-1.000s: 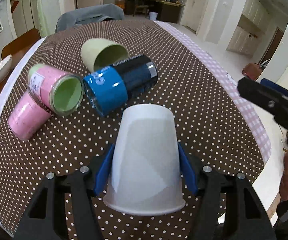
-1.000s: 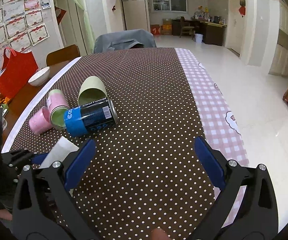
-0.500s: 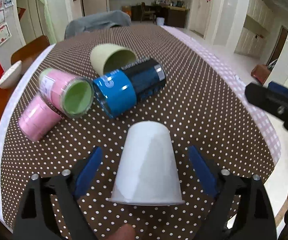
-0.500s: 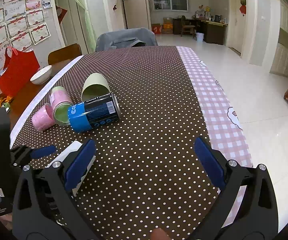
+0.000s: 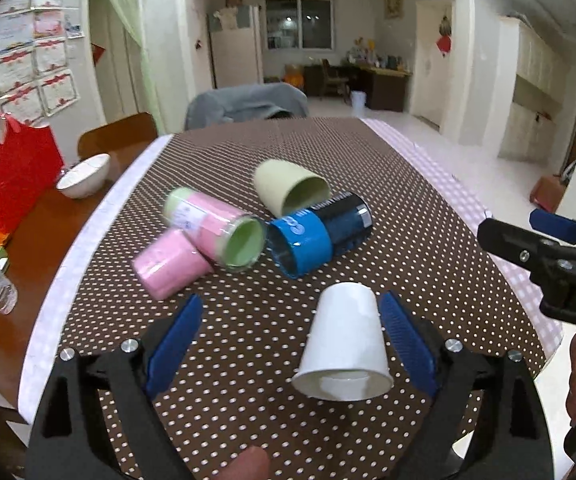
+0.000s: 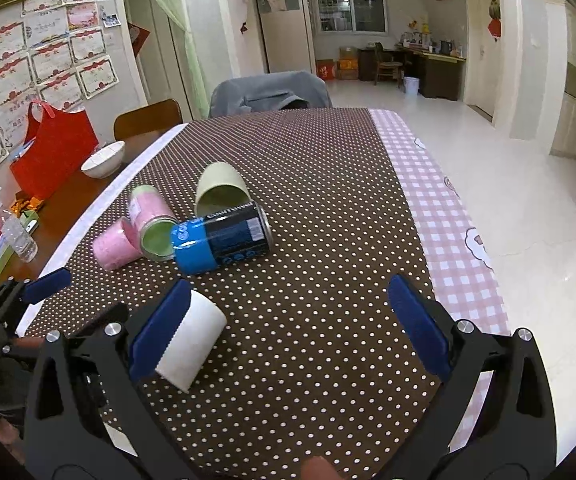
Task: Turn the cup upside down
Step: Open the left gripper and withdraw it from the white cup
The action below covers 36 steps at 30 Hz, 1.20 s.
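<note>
White paper cup [image 5: 345, 338]: upside down on your polka-dot tablecloth [image 5: 407, 216], between the pads, untouched
Your left gripper [image 5: 289, 344]: released, spread wide
Your right gripper [image 6: 288, 328]: spread wide, holding nothing
Blue-black can [image 5: 319, 234]: on its side, lettering unreadable

On my right gripper's [image 5: 559, 256] black body I read white letters "DA", cut off at the edge. The blue can's [image 6: 220, 238] lettering is too blurred to read.
</note>
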### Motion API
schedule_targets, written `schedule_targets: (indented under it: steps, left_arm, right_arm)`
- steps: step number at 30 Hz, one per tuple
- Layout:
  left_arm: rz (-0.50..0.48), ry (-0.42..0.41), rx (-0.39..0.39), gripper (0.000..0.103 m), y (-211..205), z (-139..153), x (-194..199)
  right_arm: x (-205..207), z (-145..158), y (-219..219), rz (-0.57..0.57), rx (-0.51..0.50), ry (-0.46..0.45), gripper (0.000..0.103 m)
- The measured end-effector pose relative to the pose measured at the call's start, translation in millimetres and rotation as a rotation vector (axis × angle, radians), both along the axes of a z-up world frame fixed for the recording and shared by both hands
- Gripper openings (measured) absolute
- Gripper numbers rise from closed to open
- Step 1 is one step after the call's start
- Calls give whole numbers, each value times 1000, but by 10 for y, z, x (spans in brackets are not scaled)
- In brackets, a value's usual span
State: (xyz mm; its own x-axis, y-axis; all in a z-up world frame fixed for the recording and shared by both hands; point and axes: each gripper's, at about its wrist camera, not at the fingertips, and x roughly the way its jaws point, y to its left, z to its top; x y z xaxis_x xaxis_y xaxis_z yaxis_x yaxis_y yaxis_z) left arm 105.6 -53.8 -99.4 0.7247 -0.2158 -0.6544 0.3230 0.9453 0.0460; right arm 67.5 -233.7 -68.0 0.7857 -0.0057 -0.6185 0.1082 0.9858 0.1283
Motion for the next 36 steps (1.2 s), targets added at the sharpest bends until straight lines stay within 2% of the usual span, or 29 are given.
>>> schedule_targets:
  steps: [12, 18, 22, 31, 36]
  left_arm:
    - [108, -142, -36, 89, 302, 446, -259]
    - [172, -219, -42, 89, 463, 604, -382]
    - [200, -233, -58, 89, 594, 625, -439]
    - [265, -248, -95, 89, 822, 569, -418]
    - [278, -231, -98, 89, 873, 472, -346]
  right_arm:
    - [-112, 196, 207, 32, -5, -48, 97]
    - [-101, 189, 305, 70, 28, -30, 97]
    - [-73, 164, 359, 86, 44, -9, 97]
    - [158, -27, 444, 110, 96, 105, 97]
    - [416, -263, 429, 119, 178, 231, 97]
